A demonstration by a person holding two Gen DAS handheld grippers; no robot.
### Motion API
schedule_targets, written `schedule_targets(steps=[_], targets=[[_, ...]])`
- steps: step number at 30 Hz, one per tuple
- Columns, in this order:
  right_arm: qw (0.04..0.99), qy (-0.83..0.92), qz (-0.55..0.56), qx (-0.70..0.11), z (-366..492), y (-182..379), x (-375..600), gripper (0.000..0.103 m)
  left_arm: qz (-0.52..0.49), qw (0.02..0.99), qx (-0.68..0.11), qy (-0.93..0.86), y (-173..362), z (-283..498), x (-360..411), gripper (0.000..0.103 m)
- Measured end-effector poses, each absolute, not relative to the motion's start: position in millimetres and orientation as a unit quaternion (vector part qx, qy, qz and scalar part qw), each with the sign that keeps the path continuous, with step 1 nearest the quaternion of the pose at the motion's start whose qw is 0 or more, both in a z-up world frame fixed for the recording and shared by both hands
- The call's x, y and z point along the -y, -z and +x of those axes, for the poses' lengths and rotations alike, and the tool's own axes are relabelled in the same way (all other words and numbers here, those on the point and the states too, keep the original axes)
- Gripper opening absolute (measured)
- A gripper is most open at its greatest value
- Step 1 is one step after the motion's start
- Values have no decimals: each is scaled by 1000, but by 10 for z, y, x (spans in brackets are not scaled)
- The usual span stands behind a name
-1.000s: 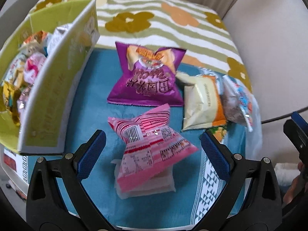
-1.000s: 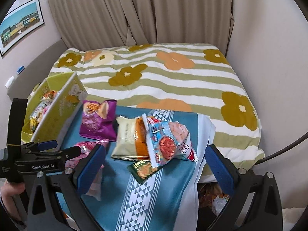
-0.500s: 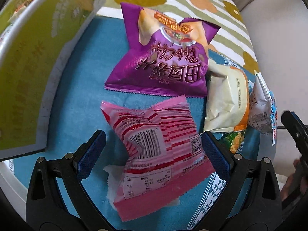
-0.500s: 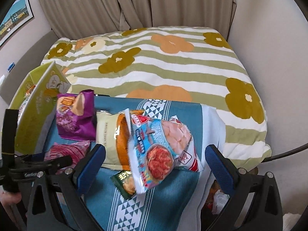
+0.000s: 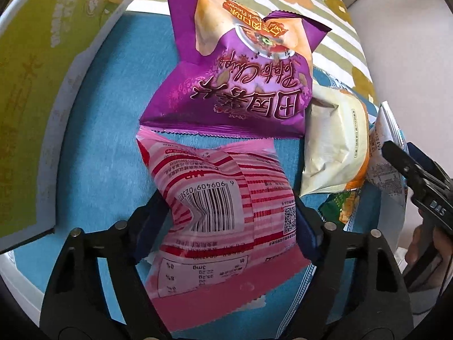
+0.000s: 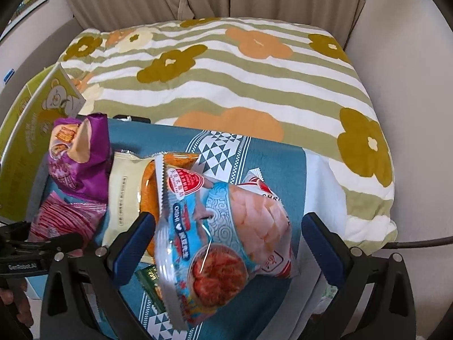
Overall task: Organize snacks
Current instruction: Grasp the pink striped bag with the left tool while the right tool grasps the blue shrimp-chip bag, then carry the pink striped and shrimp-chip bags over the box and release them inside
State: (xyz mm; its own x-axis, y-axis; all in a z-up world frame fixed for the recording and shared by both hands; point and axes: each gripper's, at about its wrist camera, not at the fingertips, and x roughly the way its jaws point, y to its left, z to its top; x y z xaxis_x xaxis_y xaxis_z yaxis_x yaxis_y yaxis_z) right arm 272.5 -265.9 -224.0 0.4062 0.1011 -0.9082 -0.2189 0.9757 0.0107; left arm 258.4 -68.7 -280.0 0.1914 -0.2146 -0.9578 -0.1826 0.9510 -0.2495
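A pink striped snack bag (image 5: 220,206) lies barcode-up on the blue cloth (image 5: 99,141). My left gripper (image 5: 226,226) straddles it and its jaws are closing, with both pads against the bag's creased sides. Behind it lies a purple chip bag (image 5: 243,79), and to the right a cream and orange bag (image 5: 334,147). In the right wrist view my right gripper (image 6: 226,240) hangs open just above a light blue shrimp-chip bag (image 6: 226,226), which leans on the cream bag (image 6: 124,192). Its pads stand clear of that bag.
A yellow-green carton (image 5: 42,85) holding several snacks stands at the left of the cloth. A small green packet (image 5: 342,206) lies under the cream bag. The flowered striped quilt (image 6: 226,79) covers the bed behind. A wall and a black cable (image 6: 419,243) are to the right.
Both grippers came down closer to the snacks. My left jaws narrowed from wide open onto the pink bag's sides. The right gripper moved over the light blue bag and stayed open.
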Motion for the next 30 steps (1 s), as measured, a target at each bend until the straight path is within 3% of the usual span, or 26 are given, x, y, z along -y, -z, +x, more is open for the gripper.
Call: schedule_targets(steps=[12,14,20,30], targets=[[815,-89,-56,-570,2871,2474,2646,102,-143,763,-630,19,2706,2528,686,74],[813,-89,-51,-573,2869,2491,2673,90,-144,764,-628,19,2701,2525,692,74],[814,-95,-46,-571,2813,2473,2671,73,-137,773,-619,22,2609,2483,739,74],[837,-95,-29,-538,2611,2145,2684,71,-128,796,-591,37,2302,2347,844,74]])
